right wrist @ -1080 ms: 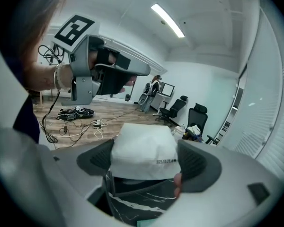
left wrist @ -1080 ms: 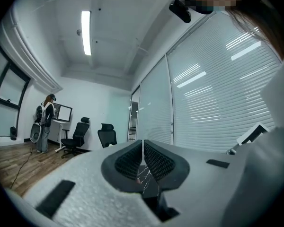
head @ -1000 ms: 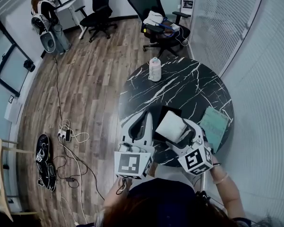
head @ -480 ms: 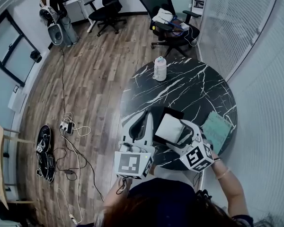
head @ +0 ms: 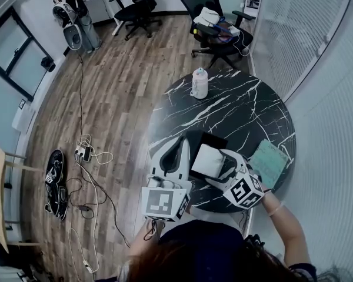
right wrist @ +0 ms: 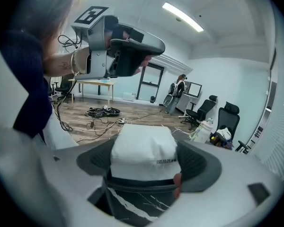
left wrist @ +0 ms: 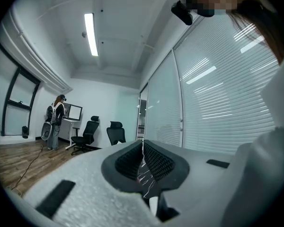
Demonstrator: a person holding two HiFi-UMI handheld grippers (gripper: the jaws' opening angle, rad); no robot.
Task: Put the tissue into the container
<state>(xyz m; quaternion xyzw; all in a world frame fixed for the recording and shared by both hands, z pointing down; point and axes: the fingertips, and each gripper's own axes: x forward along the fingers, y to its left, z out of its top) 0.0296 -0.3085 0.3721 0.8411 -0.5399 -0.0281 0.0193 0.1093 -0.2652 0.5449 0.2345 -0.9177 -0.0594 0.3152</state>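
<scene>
Tissue (head: 207,159) sits pinched in right claw (head: 216,168), low centre of the frame, directly over container (head: 207,138) on table (head: 241,113); release looks straight down. Left claw (head: 181,151), pressed together and empty, stands just left.

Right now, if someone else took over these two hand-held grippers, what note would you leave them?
Left gripper: shut, empty, beside the container.
Right gripper: shut on the tissue pack, held over the container on the marble table.
Done: pack gripped and at the container.
Left to do: lower it in, open the jaws, withdraw.
</scene>
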